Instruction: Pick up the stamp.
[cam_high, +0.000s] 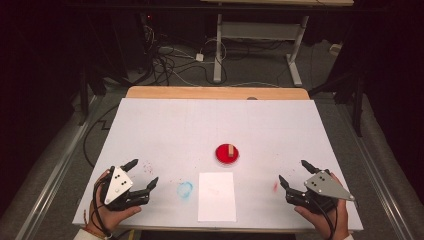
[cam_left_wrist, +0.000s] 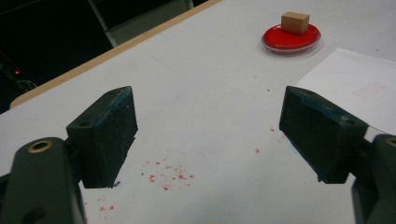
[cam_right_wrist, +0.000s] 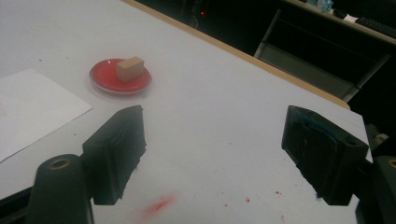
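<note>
— Both grippers rest on my side of the table, jaws spread wide with nothing between them: my left gripper (cam_high: 139, 179) at the near left, my right gripper (cam_high: 296, 180) at the near right. What worries you?

— Where's the thing you'd go for?

— The small block (cam_high: 231, 150) sits in the red dish (cam_high: 226, 155), mid-table, just beyond the sheet of paper (cam_high: 217, 196), well apart from either gripper.

— So what could go wrong?

— I'd guess the dish slides. It looks like a shallow, glossy, round plastic thing with a low clear rim, on a smooth white table (cam_high: 165, 125). Nudge the rim with a jaw and it may skate away or tip its wet-looking red filling out. The block looks like tan wood or cork, boxy, flat-faced; if its underside is coated, it could slip in my hard black jaws or drip.

— And the paper?

— Thin, matte, lying loose. A cable or sleeve dragged over it would shift it. Red flecks (cam_left_wrist: 168, 177) and a red smear (cam_right_wrist: 161, 203) already mark the table, plus a bluish ring (cam_high: 185, 189), so further smudging seems likely.
</note>
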